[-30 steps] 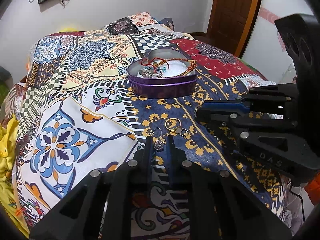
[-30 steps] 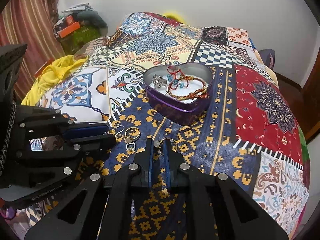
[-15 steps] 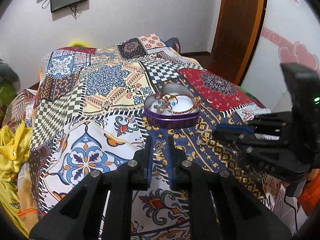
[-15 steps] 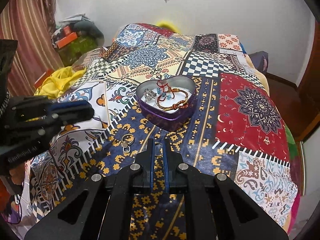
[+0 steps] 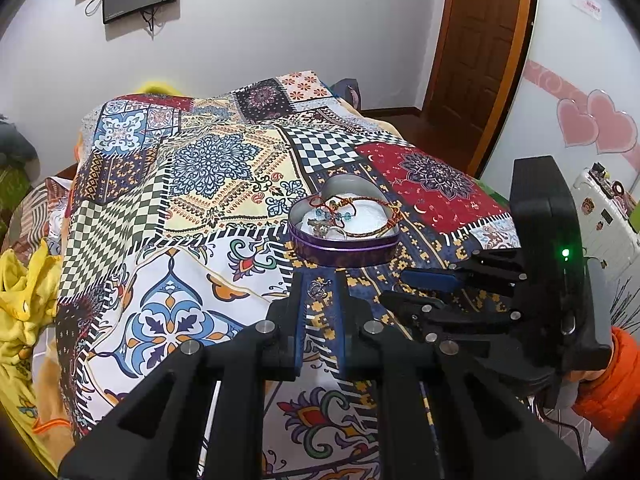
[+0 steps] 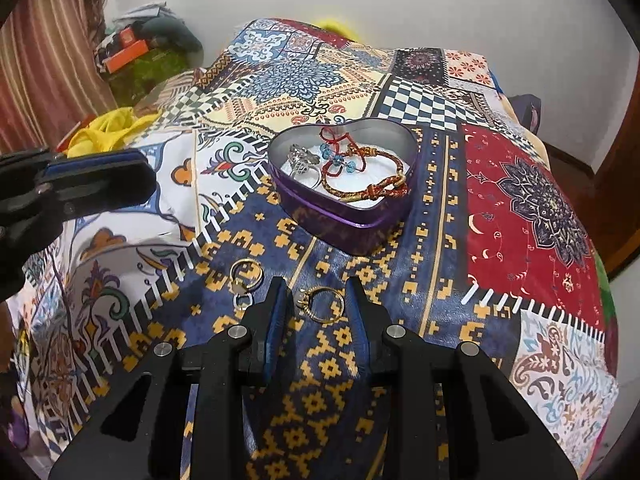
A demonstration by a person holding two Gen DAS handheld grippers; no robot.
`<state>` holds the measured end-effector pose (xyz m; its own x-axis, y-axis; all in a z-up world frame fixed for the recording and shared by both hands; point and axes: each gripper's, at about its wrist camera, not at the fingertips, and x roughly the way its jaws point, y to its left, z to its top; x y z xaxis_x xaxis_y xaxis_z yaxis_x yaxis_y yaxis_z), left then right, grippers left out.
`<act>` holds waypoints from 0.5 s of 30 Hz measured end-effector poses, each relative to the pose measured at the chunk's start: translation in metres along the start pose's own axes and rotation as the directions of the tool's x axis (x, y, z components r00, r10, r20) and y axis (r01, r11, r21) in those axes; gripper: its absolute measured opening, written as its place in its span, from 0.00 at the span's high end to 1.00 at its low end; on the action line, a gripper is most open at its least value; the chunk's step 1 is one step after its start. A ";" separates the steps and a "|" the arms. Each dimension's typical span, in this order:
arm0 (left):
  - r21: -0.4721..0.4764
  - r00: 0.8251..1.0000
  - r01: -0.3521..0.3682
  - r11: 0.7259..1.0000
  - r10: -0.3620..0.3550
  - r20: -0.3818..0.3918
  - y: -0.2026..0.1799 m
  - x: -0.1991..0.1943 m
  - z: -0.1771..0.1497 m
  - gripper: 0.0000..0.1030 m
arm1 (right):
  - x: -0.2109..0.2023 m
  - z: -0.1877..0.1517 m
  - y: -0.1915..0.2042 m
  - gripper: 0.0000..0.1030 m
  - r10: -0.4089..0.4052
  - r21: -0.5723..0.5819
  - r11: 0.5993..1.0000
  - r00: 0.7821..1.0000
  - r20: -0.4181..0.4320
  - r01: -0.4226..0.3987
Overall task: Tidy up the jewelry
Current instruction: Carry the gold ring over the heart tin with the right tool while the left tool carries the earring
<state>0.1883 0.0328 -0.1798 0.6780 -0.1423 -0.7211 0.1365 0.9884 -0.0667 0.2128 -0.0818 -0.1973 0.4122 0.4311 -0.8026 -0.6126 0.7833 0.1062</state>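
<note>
A patchwork-printed bedspread (image 6: 512,216), smooth cloth in checks, medallions and a navy band with blocky yellow motifs, covers the bed. On the navy band sits a heart-shaped tin (image 6: 352,216) with glossy purple walls and a bare silvery inside lined with white padding. In it lie a braided cord bracelet (image 6: 370,188) in red and gold, a thin red string bracelet with blue glassy beads (image 6: 338,158), and a silver-coloured ornate piece (image 6: 300,158) at the tin's nine o'clock side. In the right wrist view, the right gripper (image 6: 318,300) has its black, blue-padded jaws opening; a thin gold ring (image 6: 322,304) with a small set stone lies flat on the cloth between them, and the pads stand clear of it on both sides. At about ten o'clock from that ring, just beside it, lies a second gold hoop (image 6: 246,276) with a small silvery clasp or charm attached. In the left wrist view, the left gripper (image 5: 319,292) has its jaws pinched together on a small silver earring (image 5: 318,289), a fine wire with a tiny filigree drop, held up off the bedspread at about six o'clock from the tin. An orange sleeve (image 5: 612,384) shows behind the right gripper's black housing.
</note>
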 end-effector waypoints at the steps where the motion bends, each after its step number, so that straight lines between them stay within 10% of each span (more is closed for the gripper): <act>1: -0.002 1.000 0.001 1.000 -0.001 0.003 0.000 0.000 0.001 0.89 | -0.001 0.000 -0.002 0.77 0.010 0.008 1.000 1.000 0.001 -0.010; 15: 0.000 0.999 0.012 1.000 -0.012 0.053 -0.005 0.003 0.031 0.89 | -0.034 0.011 -0.014 0.78 0.023 0.047 0.999 0.995 0.094 -0.027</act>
<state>0.2118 0.0258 -0.1604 0.7134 -0.1565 -0.6831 0.1443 0.9867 -0.0754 0.2149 -0.1017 -0.1652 0.4596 0.4892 -0.7412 -0.5915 0.7912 0.1554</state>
